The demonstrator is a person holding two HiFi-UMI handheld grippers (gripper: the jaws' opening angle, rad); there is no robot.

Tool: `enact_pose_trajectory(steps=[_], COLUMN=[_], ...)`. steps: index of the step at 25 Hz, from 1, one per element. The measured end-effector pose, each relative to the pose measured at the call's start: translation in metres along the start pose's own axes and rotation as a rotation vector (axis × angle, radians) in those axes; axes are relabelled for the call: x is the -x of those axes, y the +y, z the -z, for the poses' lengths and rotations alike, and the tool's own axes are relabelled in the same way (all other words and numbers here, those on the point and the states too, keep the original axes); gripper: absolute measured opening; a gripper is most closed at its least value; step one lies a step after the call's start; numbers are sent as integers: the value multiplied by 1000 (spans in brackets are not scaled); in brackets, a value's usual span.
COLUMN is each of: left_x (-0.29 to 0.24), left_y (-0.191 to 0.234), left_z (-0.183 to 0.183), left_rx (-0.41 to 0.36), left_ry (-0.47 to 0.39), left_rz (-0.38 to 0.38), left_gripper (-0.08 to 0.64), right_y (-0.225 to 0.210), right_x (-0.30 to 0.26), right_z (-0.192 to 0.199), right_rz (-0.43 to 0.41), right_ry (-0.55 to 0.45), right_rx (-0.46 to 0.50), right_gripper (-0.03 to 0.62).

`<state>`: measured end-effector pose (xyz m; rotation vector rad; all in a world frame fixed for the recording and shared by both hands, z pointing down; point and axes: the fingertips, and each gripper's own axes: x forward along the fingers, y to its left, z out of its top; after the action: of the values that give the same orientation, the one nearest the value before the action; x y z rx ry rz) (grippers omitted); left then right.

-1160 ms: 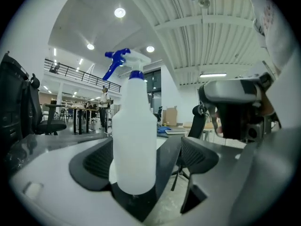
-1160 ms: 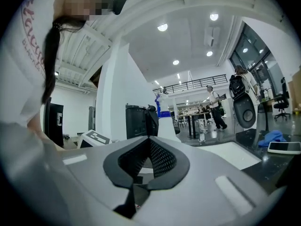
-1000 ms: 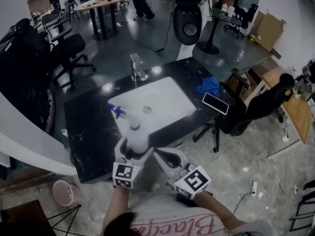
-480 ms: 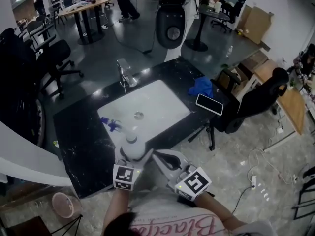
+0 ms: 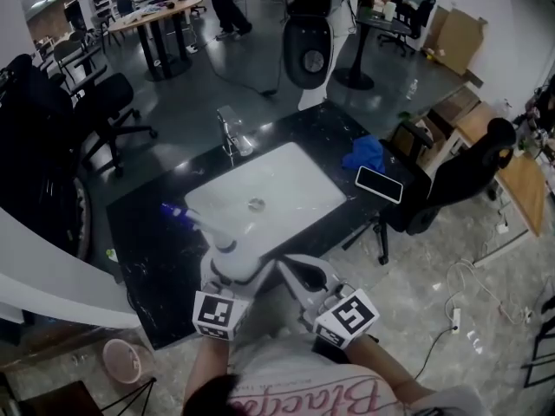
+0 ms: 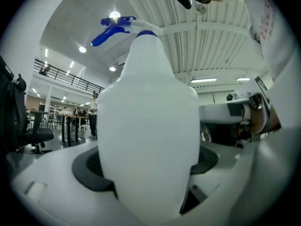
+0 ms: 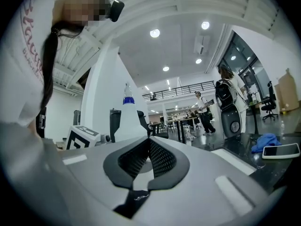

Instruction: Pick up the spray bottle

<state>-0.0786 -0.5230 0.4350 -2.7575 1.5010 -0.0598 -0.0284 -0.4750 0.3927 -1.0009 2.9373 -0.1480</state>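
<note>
The spray bottle is white with a blue trigger head that points left. It is held over the front edge of the black counter. My left gripper is shut on the bottle's body. In the left gripper view the bottle fills the middle, and the dark pads press on both its sides. My right gripper hangs just right of the bottle, shut with nothing in it. In the right gripper view its ribbed pads meet, and the bottle stands beyond them.
A white sink with a faucet is set into the counter. A blue cloth and a phone lie at the counter's right end. A black office chair stands to the right, and a pink bin sits on the floor at the lower left.
The left gripper has kept its hold on the bottle. The blue trigger head has swung further left. The right gripper has stayed shut beside it.
</note>
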Motion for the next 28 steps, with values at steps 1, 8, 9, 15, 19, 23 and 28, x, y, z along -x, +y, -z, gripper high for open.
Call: enact_pose_trajectory(steps=[1, 8, 9, 15, 19, 23, 28], left_x=[3, 24, 27, 39, 41, 43, 44], left_y=[2, 21, 24, 29, 30, 30, 29], left_z=[-8, -57, -62, -80, -82, -84, -84], left_rx=[-6, 5, 18, -1, -4, -5, -13], left_ry=[-8, -51, -62, -100, -110, -114, -113], left_rz=[0, -67, -78, -116, -125, -130, -131], left_gripper=[425, 425, 425, 425, 426, 426, 426], right_y=[0, 8, 10, 20, 24, 26, 29], right_x=[-1, -7, -9, -16, -19, -20, -19], right_z=[-2, -15, -14, -15, -13, -11, -12], right_rz=[3, -14, -27, -76, -94, -97, -102], right_ry=[-8, -72, -66, -57, -53, -37, -37], right_rx=[3, 32, 37, 62, 82, 95, 94], right_gripper=[2, 1, 0, 0, 0, 0, 0])
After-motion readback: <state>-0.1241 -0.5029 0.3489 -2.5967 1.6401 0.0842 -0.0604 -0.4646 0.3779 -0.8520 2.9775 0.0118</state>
